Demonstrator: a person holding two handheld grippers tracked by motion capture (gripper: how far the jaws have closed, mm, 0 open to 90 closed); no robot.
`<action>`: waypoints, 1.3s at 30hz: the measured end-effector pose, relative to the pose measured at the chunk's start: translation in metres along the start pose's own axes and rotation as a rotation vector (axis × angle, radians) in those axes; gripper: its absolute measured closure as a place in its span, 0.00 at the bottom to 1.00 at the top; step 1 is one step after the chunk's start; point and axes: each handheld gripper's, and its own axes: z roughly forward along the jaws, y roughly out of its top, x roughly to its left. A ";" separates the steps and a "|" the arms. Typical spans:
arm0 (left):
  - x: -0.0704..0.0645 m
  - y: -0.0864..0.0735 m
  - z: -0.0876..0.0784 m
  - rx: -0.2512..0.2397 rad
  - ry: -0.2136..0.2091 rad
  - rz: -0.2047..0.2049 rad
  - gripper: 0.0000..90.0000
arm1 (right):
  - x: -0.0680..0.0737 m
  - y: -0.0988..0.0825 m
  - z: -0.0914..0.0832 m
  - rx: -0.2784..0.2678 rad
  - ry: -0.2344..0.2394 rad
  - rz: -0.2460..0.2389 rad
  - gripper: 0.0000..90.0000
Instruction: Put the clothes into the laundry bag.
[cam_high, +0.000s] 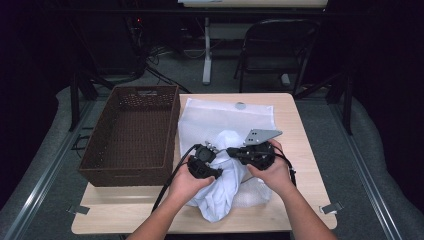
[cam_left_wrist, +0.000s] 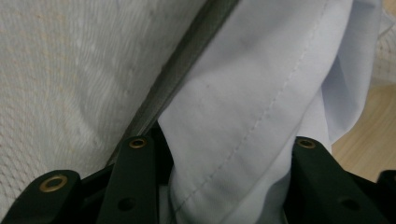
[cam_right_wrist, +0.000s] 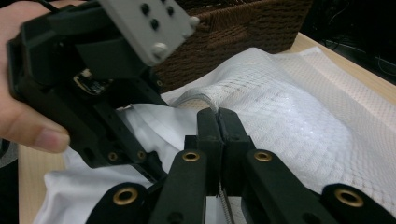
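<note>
The left gripper (cam_high: 216, 156) is clamping the white garment (cam_left_wrist: 261, 107), the right gripper (cam_right_wrist: 218, 122) is pinching the mesh bag's (cam_high: 215, 117) edge, stuffing roughly half done.

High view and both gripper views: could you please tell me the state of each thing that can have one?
Mesh laundry bag: lying flat on the table, its mouth held up.
White garment: crumpled, partly inside the bag.
Left gripper: shut on the white garment.
Right gripper: shut on the bag's zipper edge.
Brown basket: upright, nothing in it.
Folding chair: unfolded, nobody on it.
</note>
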 end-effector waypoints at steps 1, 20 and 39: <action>0.000 0.002 0.000 0.001 -0.002 -0.002 0.68 | 0.001 0.001 0.000 -0.001 0.003 0.000 0.99; 0.011 -0.020 0.034 -0.074 0.015 -0.103 0.65 | 0.009 -0.010 0.012 0.076 -0.001 -0.034 0.99; 0.008 -0.021 0.046 -0.051 0.086 -0.073 0.48 | 0.008 -0.024 0.021 0.130 -0.010 -0.027 0.99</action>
